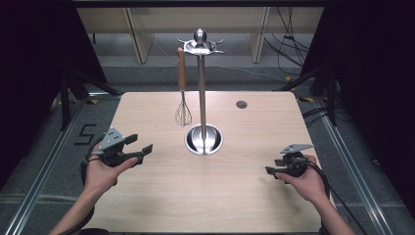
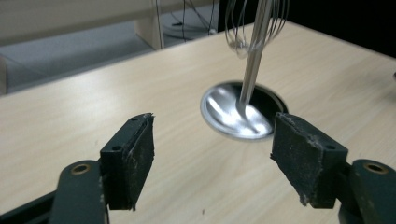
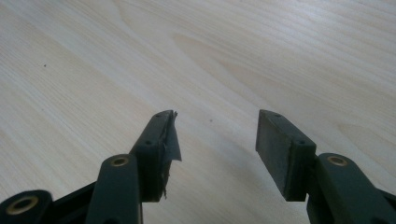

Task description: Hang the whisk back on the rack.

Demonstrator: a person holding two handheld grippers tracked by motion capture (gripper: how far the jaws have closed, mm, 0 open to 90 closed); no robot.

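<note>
My left gripper (image 1: pixel 138 145) hovers spread and empty near the table's left edge; the wooden-handled wire whisk (image 1: pixel 183 93) hangs from the steel utensil stand (image 1: pixel 201 98) toward the far edge, well apart; my right gripper (image 1: pixel 274 168) sits parted, empty, by the right edge of the pale wooden table (image 1: pixel 244 196).

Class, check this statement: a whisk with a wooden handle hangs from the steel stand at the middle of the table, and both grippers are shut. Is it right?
Not quite. The whisk does hang from the stand, but both grippers are open: the left gripper and the right gripper show parted, empty jaws in their own gripper views.
</note>
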